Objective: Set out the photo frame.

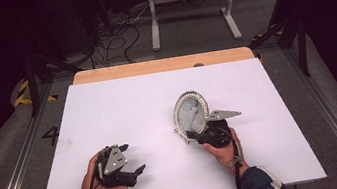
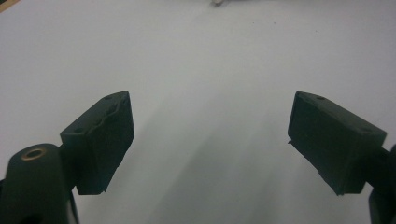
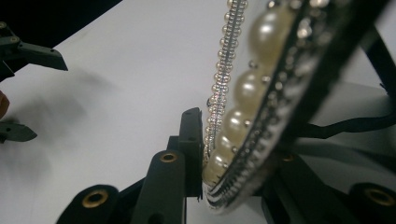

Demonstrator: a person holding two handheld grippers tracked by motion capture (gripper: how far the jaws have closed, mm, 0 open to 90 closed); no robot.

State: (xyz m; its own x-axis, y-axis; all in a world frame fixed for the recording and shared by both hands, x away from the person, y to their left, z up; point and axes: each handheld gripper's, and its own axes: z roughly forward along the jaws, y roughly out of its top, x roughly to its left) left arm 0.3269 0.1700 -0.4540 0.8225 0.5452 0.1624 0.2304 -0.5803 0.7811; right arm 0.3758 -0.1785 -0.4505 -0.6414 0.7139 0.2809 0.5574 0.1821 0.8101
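1. The right tool is clenched on the lower rim of an oval pearl-edged frame, holding it upright on the white bench, right of centre and toward the near edge
2. In the right gripper view the frame's pearl rim sits pinched between the two black jaws, with only the bottom edge caught; the bite looks shallow, so I judge the frame could pivot or slip if it is swung fast
3. The left tool rests on the bench at the near left, well apart from the frame; its jaws stand wide apart with nothing between them, plain white bench showing in the gap
4. To do this step well, keep the right hand's squeeze steady and move the frame slowly, keeping it near vertical so its weight stays over the jaws
5. If the frame needs steadying or turning, bring the free left tool across to the far rim and close gently on the beaded edge, not on the glass face
6. Set it down softly, since pearls may chip
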